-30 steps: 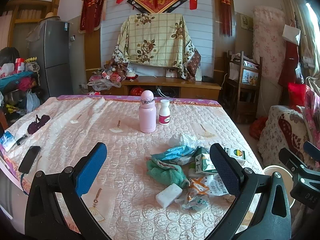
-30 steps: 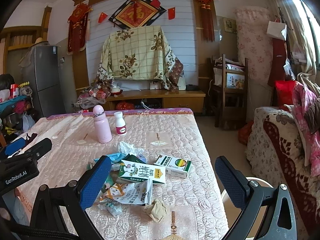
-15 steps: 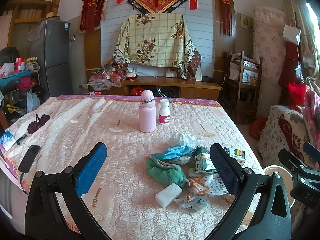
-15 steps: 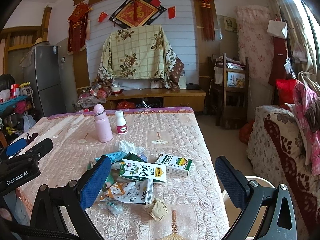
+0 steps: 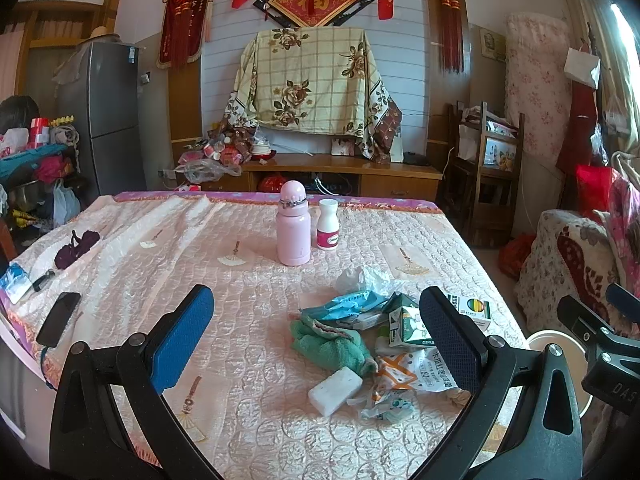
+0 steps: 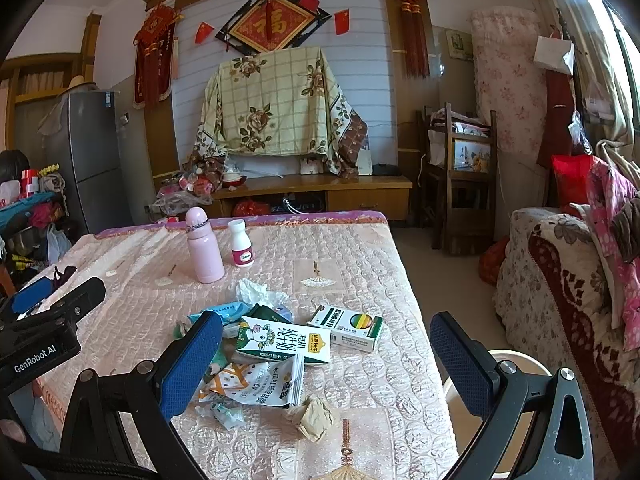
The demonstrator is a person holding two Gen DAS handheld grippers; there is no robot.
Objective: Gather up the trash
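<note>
Both the left gripper (image 5: 316,344) and right gripper (image 6: 326,354) hang wide open and empty over the trash pile (image 6: 272,356) at the table's (image 5: 168,248) right edge. Best take the loose crumpled paper ball (image 6: 314,418) first (nothing overlaps it), closing squarely; the pale rim (image 6: 520,360) beside the table is probably the bin.

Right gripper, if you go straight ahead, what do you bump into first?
Probably the milk carton, lying flat on the trash pile: it sits in the middle between the open right gripper pads. Depth is hard to judge, so the printed wrapper just nearer might come first.
</note>
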